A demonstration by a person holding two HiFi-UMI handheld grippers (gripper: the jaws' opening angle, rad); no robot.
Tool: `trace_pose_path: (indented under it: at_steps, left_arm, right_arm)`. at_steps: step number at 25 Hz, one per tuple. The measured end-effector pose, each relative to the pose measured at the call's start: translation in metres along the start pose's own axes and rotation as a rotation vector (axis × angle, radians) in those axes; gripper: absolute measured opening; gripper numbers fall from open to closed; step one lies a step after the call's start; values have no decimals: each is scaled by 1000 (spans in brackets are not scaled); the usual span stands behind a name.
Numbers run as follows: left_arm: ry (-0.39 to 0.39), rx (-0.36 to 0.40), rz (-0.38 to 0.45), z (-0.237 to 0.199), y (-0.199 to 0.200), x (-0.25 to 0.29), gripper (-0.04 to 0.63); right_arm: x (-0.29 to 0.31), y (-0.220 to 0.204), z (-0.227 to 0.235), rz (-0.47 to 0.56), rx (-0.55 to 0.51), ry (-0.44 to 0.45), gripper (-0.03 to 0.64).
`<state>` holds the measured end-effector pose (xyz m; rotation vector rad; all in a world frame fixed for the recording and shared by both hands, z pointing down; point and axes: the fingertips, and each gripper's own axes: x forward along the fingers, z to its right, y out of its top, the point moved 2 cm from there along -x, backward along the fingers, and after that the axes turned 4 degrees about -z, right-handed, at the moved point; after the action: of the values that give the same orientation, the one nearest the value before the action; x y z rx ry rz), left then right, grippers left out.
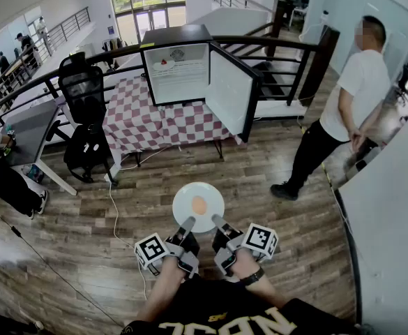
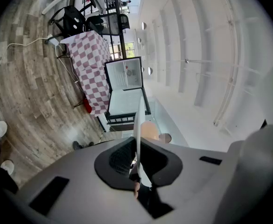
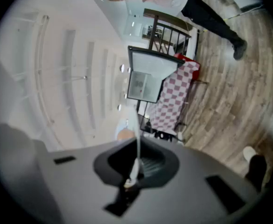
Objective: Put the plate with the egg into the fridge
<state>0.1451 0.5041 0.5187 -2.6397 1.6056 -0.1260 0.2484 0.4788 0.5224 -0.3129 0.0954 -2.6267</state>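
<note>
Well ahead of both grippers, a small fridge (image 1: 181, 75) stands on a counter (image 1: 155, 124) covered in red-and-white checks. The fridge's door (image 1: 230, 89) is swung open to the right. Wooden floor (image 1: 259, 180) lies between us and the counter, and a pale cable (image 1: 111, 208) trails across it, ahead and left of the left hand-held gripper (image 1: 187, 224). Further left, a black chair (image 1: 82, 86) with a dark backpack (image 1: 85, 152) hung on it stands beside the counter. Ahead and right of the right hand-held gripper (image 1: 218, 222), a person in a white shirt (image 1: 353, 93) stands on the floor. A dark railing (image 1: 273, 44) runs behind the fridge.

We hold the plate (image 1: 185, 194) just in front of both hand-held grippers, above the floor and well apart from the fridge. It is round, white and roughly level. Each hand-held gripper is clamped on its near rim, left and right of centre, with the rim pinched between the closed jaws in both gripper views. The egg (image 1: 199, 205) is a pale orange oval lying near the plate's middle.

In the gripper views the plate shows only edge-on as a thin white line, and the egg is a soft blur beside it. Something small sits on the fridge's upper shelf, but we cannot tell what it is. Our arms are cut off at the lower edge of the head view.
</note>
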Motion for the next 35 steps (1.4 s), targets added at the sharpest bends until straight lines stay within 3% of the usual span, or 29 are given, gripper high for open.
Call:
trace_pose_path:
  at_steps: [7,15,25,35]
  left_arm:
    - [-56,-1,13,5,68,0,37]
    - [-47,-42,25,-4,124,-4,37]
    - [-18,-76,-38,-10,154,18,37]
    - [25,-104,-51,-20,186,80,37]
  right_arm:
    - [66,2,-27,4,-58,21,29]
    - [122,0,-36,-1,-43,-7,29]
    - [149,15,-32,48,-5,-21,29]
    - [183,73,-20,69,35,-20,29]
